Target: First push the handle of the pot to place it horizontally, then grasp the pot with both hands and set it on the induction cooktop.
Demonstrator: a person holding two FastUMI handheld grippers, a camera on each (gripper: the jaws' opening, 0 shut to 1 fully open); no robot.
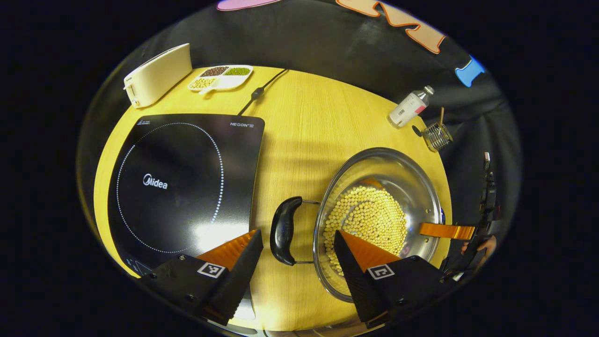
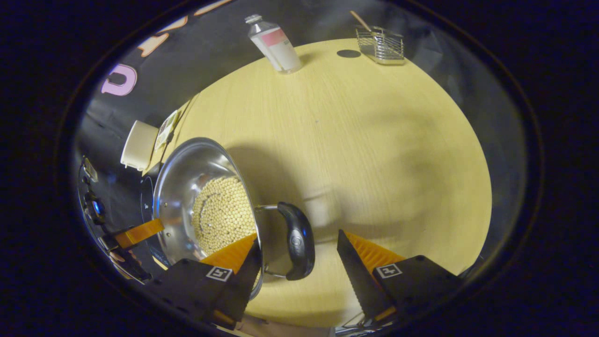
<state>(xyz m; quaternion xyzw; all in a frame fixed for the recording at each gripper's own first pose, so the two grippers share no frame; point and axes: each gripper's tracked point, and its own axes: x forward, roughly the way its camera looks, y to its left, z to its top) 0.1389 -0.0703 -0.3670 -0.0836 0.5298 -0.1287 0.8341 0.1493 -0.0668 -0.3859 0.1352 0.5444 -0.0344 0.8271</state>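
Observation:
A steel pot [image 1: 388, 164] holding pale beans [image 1: 369, 220] stands on the wooden table, right of the black induction cooktop [image 1: 182, 187]. Its black left handle [image 1: 284, 229] lies flat between the spread fingers of my left gripper [image 1: 297, 234], which is open and not pressing it. Past the pot's far rim a finger [image 1: 447, 230] of the other gripper shows. In the right gripper view the pot [image 2: 187, 173] is at the left, and its other black handle [image 2: 297, 241] lies between the parted fingers of my right gripper [image 2: 297, 236], also open.
At the table's back stand a white appliance [image 1: 157, 75], a divided dish of beans [image 1: 221, 77], a bottle [image 1: 411, 106] and a wire basket [image 1: 437, 135]. The cooktop's cord [image 1: 262, 91] runs to the far edge. Bare wood [image 2: 374, 154] spreads right of the pot.

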